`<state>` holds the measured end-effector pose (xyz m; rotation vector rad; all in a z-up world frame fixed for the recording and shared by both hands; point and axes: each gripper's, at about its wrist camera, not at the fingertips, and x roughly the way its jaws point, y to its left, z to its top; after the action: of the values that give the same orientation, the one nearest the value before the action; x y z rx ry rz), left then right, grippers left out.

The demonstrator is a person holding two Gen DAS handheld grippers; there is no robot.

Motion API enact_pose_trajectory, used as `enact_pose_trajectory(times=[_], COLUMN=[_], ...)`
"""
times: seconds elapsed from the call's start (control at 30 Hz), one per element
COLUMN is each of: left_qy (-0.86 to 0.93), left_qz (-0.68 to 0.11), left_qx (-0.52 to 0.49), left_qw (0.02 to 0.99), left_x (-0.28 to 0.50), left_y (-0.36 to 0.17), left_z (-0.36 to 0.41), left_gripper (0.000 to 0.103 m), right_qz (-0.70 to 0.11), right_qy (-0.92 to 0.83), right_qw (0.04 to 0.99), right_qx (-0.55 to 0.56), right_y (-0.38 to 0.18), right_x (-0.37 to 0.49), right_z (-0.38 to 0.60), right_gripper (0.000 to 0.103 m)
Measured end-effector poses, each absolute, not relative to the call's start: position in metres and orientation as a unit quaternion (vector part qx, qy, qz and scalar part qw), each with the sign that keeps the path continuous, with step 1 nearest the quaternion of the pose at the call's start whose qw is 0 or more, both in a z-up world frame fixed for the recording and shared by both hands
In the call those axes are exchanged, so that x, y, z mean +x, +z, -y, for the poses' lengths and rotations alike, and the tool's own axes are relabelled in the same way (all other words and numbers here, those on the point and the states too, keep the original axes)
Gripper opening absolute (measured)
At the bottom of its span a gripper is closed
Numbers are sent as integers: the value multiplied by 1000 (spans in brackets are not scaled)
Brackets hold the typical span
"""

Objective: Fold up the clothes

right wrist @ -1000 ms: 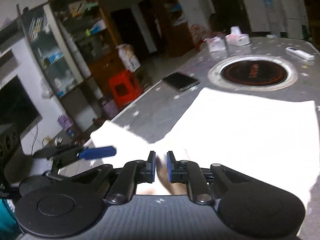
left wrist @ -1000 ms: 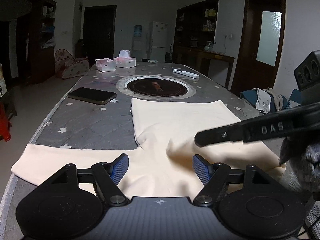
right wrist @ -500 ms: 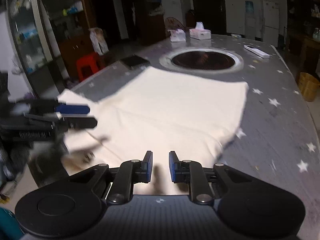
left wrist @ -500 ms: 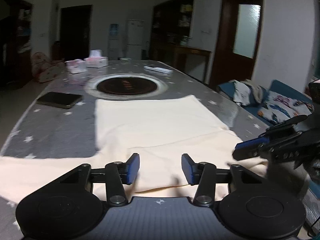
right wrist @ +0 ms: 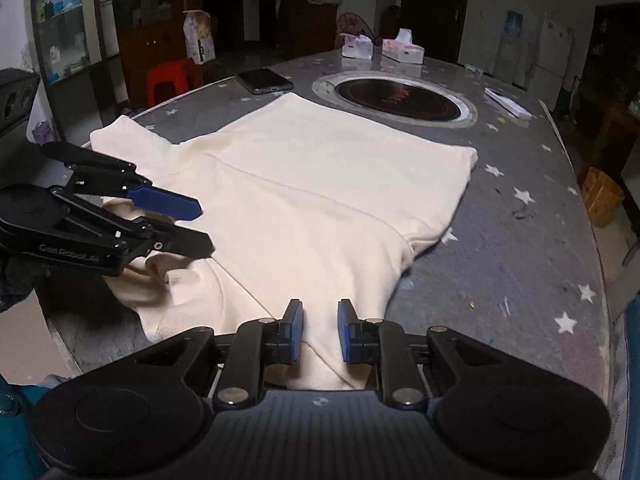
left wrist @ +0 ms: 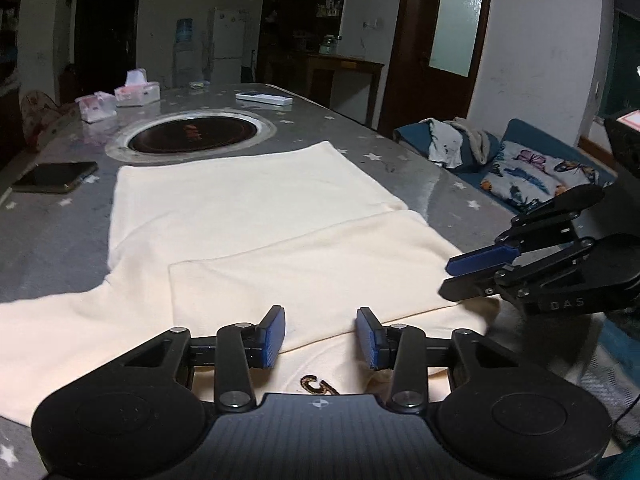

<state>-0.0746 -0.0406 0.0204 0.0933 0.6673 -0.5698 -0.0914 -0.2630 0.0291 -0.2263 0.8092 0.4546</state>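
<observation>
Cream shirt (left wrist: 248, 216) lies on a star-patterned grey table (right wrist: 520, 248).

Shirt (left wrist: 256, 216) flat on table (left wrist: 60, 240), mid frame. Phone (left wrist: 54, 177) left of it. Round cooktop (left wrist: 192, 133) behind. Tissue boxes (left wrist: 136, 92) upper left.

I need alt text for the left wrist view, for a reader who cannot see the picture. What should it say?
A cream shirt lies spread on a grey star-patterned table, one sleeve folded across it. The open left gripper hovers over its near edge, the open right gripper at its right side. Farther back are a round burner, a phone and tissue boxes.
</observation>
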Motion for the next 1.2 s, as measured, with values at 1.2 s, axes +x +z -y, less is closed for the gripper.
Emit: enact_pose_trajectory(times=[1.2], left_qy=[25], left_qz=[-297], left_qx=[-29], left_qw=[954], left_x=[-68], left_y=[43], left_z=[-113], left_gripper=[42], right_qz=[-338], right_qy=[320], right_qw=[876], right_qx=[-129], right_y=[32], right_x=[-37], right_z=[158], right_gripper=[22])
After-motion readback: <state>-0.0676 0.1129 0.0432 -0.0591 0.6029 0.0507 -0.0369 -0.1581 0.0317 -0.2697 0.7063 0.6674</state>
